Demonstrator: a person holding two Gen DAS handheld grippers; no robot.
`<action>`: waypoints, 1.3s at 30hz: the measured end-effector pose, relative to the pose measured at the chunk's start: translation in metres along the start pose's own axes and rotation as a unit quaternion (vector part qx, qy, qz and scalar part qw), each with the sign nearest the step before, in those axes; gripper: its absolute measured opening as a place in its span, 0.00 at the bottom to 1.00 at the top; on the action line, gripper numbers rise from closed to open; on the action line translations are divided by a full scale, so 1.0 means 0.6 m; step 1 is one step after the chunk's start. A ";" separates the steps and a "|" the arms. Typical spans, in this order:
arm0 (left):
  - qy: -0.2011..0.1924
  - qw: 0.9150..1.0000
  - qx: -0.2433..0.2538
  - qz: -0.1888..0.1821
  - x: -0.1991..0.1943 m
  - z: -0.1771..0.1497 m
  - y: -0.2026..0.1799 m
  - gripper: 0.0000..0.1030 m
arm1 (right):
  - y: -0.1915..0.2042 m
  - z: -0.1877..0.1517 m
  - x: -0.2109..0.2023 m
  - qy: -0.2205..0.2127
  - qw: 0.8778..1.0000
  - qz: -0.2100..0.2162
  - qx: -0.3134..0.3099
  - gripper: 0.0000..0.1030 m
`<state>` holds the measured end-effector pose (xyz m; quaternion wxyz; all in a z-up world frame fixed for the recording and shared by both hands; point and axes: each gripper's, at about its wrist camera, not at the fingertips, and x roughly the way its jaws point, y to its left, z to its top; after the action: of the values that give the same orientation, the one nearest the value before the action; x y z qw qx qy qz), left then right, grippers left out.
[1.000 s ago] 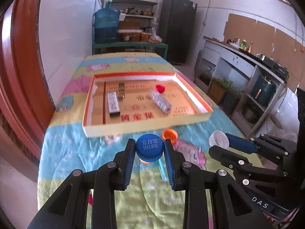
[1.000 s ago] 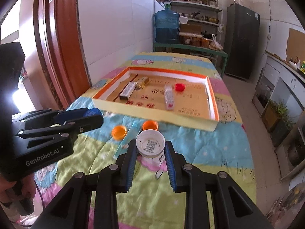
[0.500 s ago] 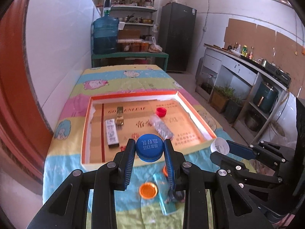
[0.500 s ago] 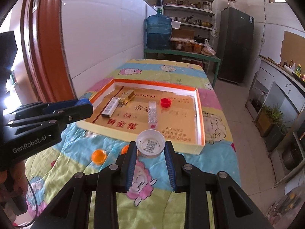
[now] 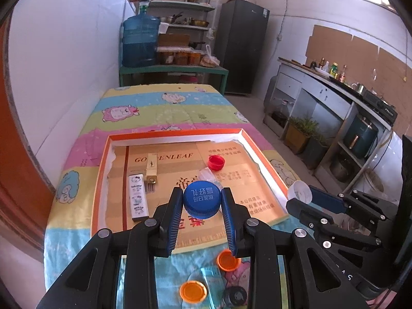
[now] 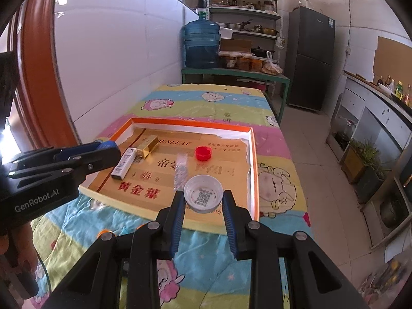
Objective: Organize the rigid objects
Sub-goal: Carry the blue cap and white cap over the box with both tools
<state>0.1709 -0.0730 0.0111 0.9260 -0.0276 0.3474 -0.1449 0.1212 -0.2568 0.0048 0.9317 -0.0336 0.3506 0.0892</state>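
My left gripper (image 5: pixel 202 203) is shut on a blue bottle cap (image 5: pixel 202 198), held above the near part of the shallow orange-rimmed box (image 5: pixel 177 133). My right gripper (image 6: pixel 204 200) is shut on a white cap (image 6: pixel 203 193) with a printed code inside, over the box's near right corner (image 6: pixel 253 180). In the box lie a red cap (image 5: pixel 215 162), a clear small bottle (image 6: pixel 181 171), a white patterned lighter box (image 5: pixel 137 197) and a gold object (image 6: pixel 149 144). The right gripper with its white cap (image 5: pixel 300 193) shows at the right of the left wrist view.
Two orange caps (image 5: pixel 193 291) (image 5: pixel 227 259), a pale blue tube (image 5: pixel 212 282) and a dark cap (image 5: pixel 235 294) lie on the cartoon-print tablecloth (image 5: pixel 164 108) before the box. A wall runs along the left; a water jug (image 6: pixel 202 43), shelves and a fridge stand behind.
Both grippers have carried their caps forward from above the tablecloth to over the near part of the box. The loose orange caps now sit beneath and behind the fingers.
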 end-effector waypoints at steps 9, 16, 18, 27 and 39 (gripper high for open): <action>0.019 1.000 -0.007 0.010 0.056 0.013 0.009 0.30 | -0.016 0.016 0.045 0.010 1.000 0.003 0.009 0.29; 0.037 0.999 -0.011 0.018 0.098 0.016 0.017 0.30 | -0.027 0.017 0.083 0.024 1.000 0.005 0.014 0.29; 0.041 0.999 -0.013 0.020 0.109 0.016 0.019 0.30 | -0.030 0.017 0.093 0.029 0.999 0.005 0.017 0.29; 0.057 0.998 -0.027 0.027 0.148 0.019 0.028 0.30 | -0.036 0.024 0.130 0.041 0.999 0.006 0.024 0.29; 0.085 0.995 -0.036 0.041 0.191 0.012 0.042 0.30 | -0.029 0.022 0.175 0.063 0.998 0.007 0.019 0.29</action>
<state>0.2639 -0.0823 -0.0599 0.8967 -0.0345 0.4306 -0.0964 0.2105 -0.2572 -0.0543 0.9075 -0.0185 0.4106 0.0870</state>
